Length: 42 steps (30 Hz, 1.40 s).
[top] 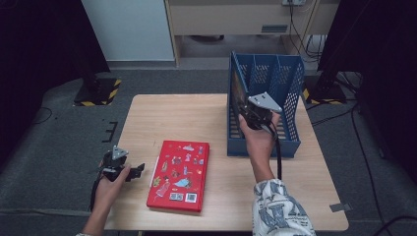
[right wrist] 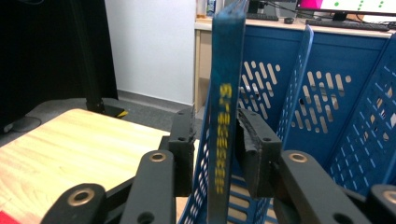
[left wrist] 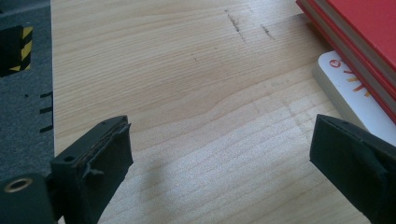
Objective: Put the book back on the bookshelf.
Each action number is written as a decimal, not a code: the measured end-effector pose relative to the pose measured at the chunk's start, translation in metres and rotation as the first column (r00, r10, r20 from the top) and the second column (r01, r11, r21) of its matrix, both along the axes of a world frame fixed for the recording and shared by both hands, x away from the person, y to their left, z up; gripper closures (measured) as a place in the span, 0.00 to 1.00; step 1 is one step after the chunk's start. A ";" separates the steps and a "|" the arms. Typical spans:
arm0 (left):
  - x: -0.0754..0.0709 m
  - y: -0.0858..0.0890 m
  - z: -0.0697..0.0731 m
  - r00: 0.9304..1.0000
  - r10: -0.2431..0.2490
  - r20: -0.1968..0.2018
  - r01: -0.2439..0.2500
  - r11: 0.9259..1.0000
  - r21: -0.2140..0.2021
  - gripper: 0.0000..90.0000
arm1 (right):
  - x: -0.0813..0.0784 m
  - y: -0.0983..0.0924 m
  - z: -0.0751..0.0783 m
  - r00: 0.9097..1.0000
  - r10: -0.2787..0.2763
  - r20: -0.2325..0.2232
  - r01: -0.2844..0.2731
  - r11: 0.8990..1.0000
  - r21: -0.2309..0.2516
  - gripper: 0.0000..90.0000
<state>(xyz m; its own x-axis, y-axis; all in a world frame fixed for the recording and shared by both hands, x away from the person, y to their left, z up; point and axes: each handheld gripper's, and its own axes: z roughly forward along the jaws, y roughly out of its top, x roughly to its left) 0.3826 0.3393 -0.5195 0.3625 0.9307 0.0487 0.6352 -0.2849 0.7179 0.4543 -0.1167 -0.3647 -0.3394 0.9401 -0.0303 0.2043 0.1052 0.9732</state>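
Note:
A thin blue book [right wrist: 224, 116] with yellow spine lettering stands upright in the left slot of the blue mesh file rack [right wrist: 336, 93], against its left wall. My right gripper [right wrist: 215, 126] straddles that spine; the right pad lies at the book, the left jaw stands a little off it, so the jaws are open. From above, the right gripper [top: 244, 105] sits at the rack's [top: 290, 83] front left corner. A red book [top: 178, 174] lies flat on the table. My left gripper [top: 139, 169] rests just left of it, open wide [left wrist: 219, 149] over bare wood.
Under the red book [left wrist: 364, 28] a white book [left wrist: 345, 88] pokes out toward the left gripper. The wooden table [top: 196, 118] ends close to the left hand. Black stands with hazard-striped bases [top: 98, 93] sit on the floor beyond the table.

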 end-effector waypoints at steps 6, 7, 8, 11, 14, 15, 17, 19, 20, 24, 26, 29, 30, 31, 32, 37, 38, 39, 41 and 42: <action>0.000 0.000 0.000 1.000 -0.001 -0.002 0.001 1.000 0.001 0.05 | -0.004 -0.004 -0.005 1.000 0.012 -0.027 -0.012 1.000 -0.016 0.80; 0.000 0.000 0.000 1.000 -0.001 -0.002 0.001 1.000 0.001 0.05 | -0.005 -0.004 -0.006 0.999 0.015 -0.034 -0.016 1.000 -0.018 0.80; 0.000 0.000 0.000 1.000 -0.001 -0.002 0.001 1.000 0.001 0.05 | -0.005 -0.004 -0.007 0.999 0.018 -0.039 -0.019 1.000 -0.018 0.80; 0.000 0.000 0.000 1.000 -0.001 -0.002 0.001 1.000 0.000 0.05 | -0.006 -0.004 -0.011 0.998 0.025 -0.056 -0.026 0.999 -0.029 0.81; 0.000 0.000 0.000 1.000 -0.001 -0.002 0.001 1.000 0.001 0.05 | -0.007 -0.003 -0.015 0.997 0.030 -0.071 -0.033 0.999 -0.035 0.81; 0.000 0.000 0.000 1.000 -0.001 -0.003 0.001 1.000 0.001 0.05 | -0.008 -0.003 -0.017 0.997 0.034 -0.074 -0.036 0.999 -0.036 0.81; 0.000 0.000 -0.001 1.000 -0.001 -0.003 0.001 1.000 0.000 0.05 | -0.010 -0.002 -0.021 0.996 0.042 -0.085 -0.046 0.998 -0.044 0.82; 0.000 0.000 -0.001 1.000 -0.002 -0.003 0.002 1.000 0.000 0.05 | -0.010 -0.002 -0.022 0.995 0.043 -0.090 -0.047 0.998 -0.047 0.82; 0.000 0.000 0.000 1.000 -0.002 -0.003 0.002 1.000 0.000 0.05 | -0.010 -0.003 -0.023 0.995 0.044 -0.095 -0.048 0.998 -0.049 0.82; 0.000 0.000 0.000 1.000 -0.001 -0.002 0.001 1.000 0.000 0.05 | -0.009 -0.003 -0.026 0.993 0.046 -0.108 -0.051 0.997 -0.050 0.83; 0.000 0.000 0.000 1.000 -0.002 -0.004 0.002 1.000 0.002 0.05 | -0.009 -0.002 -0.028 0.993 0.047 -0.113 -0.053 0.997 -0.053 0.83; 0.000 0.000 -0.001 1.000 -0.002 -0.004 0.002 1.000 0.000 0.05 | -0.010 -0.002 -0.030 0.992 0.051 -0.118 -0.058 0.997 -0.055 0.83; 0.000 0.000 -0.001 1.000 -0.003 -0.004 0.003 1.000 0.001 0.05 | -0.010 -0.002 -0.030 0.992 0.051 -0.117 -0.057 0.997 -0.053 0.84; 0.000 0.000 -0.001 1.000 -0.003 -0.004 0.003 1.000 0.001 0.05 | -0.010 -0.002 -0.030 0.992 0.051 -0.118 -0.058 0.997 -0.052 0.84; 0.000 0.000 -0.001 1.000 -0.003 -0.004 0.003 1.000 0.000 0.05 | -0.010 -0.002 -0.030 0.992 0.051 -0.119 -0.057 0.997 -0.050 0.84; 0.000 0.000 -0.001 1.000 -0.003 -0.004 0.003 1.000 0.000 0.05 | -0.009 0.002 -0.030 0.991 0.059 -0.119 -0.065 0.997 -0.052 0.83; 0.000 0.000 -0.001 1.000 -0.003 -0.004 0.003 1.000 0.000 0.05 | -0.009 0.003 -0.030 0.991 0.060 -0.119 -0.067 0.997 -0.050 0.83; 0.000 0.000 -0.001 1.000 -0.004 -0.004 0.004 1.000 0.000 0.05 | -0.009 0.004 -0.030 0.991 0.063 -0.121 -0.069 0.996 -0.048 0.83; 0.000 0.000 -0.001 1.000 -0.004 -0.004 0.004 1.000 0.000 0.05 | -0.008 0.007 -0.030 0.991 0.066 -0.120 -0.073 0.996 -0.049 0.83; 0.000 0.000 -0.001 1.000 -0.004 -0.004 0.004 1.000 0.000 0.05 | -0.008 0.007 -0.030 0.991 0.066 -0.120 -0.073 0.996 -0.049 0.83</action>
